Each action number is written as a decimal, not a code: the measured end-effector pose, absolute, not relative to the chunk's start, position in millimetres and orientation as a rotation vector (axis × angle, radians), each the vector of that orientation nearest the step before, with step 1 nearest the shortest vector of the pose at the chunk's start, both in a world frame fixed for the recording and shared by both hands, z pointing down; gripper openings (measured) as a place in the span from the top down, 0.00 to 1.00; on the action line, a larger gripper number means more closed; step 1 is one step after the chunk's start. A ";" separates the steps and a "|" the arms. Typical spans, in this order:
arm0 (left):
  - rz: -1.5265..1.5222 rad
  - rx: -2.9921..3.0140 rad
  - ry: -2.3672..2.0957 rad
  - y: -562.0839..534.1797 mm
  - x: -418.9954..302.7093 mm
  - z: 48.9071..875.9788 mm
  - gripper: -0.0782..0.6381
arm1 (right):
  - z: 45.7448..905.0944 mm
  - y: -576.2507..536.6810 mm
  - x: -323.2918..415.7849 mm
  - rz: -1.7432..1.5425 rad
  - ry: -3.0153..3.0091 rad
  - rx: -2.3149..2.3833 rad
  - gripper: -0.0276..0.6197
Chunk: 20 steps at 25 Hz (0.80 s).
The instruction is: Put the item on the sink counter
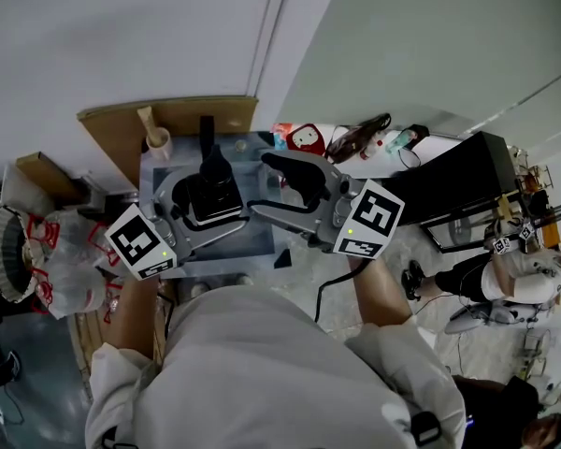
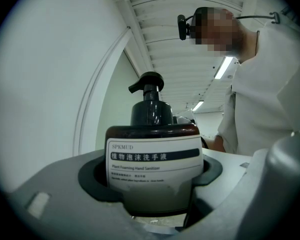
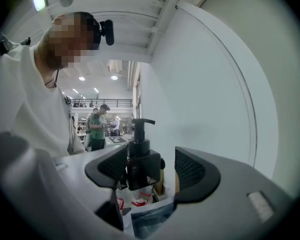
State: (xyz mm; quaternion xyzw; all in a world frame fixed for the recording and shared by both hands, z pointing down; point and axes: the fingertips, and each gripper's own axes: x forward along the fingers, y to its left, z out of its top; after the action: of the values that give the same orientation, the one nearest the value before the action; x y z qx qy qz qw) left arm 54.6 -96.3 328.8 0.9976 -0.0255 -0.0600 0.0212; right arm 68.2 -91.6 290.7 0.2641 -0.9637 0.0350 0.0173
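Observation:
A dark brown pump bottle (image 2: 155, 169) with a white label and a black pump head stands upright between the jaws of my left gripper (image 2: 157, 184), which is shut on its body. In the head view the bottle (image 1: 212, 171) hangs over the grey-blue sink counter (image 1: 252, 237), held by the left gripper (image 1: 210, 202). My right gripper (image 1: 267, 183) is just right of the bottle, open, with nothing between its fingers. Along the right gripper's (image 3: 149, 171) own jaws the bottle (image 3: 140, 149) shows a little beyond the gap, not touching either pad.
A brown board (image 1: 173, 118) and a small wooden cup (image 1: 156, 141) lie behind the counter. Red packets (image 1: 304, 138) and a black box (image 1: 458, 183) are at the right, a plastic bag (image 1: 61, 251) at the left. Another person (image 1: 519, 274) sits far right.

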 end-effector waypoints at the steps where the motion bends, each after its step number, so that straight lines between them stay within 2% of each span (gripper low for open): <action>1: -0.185 3.093 -0.078 -97.0 53.6 329.2 0.38 | 289.1 -92.8 67.8 0.117 -3.001 0.819 0.49; 8: -0.197 3.091 -0.077 -101.8 48.1 329.8 0.38 | 279.8 -98.0 43.8 0.082 -2.997 0.738 0.52; 20: -0.173 3.102 -0.075 -99.6 47.3 334.1 0.38 | 264.5 -102.7 4.0 0.055 -3.010 0.621 0.64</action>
State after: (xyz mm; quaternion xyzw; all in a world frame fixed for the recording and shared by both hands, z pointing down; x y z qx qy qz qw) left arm 47.3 -99.6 334.1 0.9980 -0.0240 -0.0556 0.0169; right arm 4.0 -102.7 264.5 0.2021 -0.9786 0.0178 0.0339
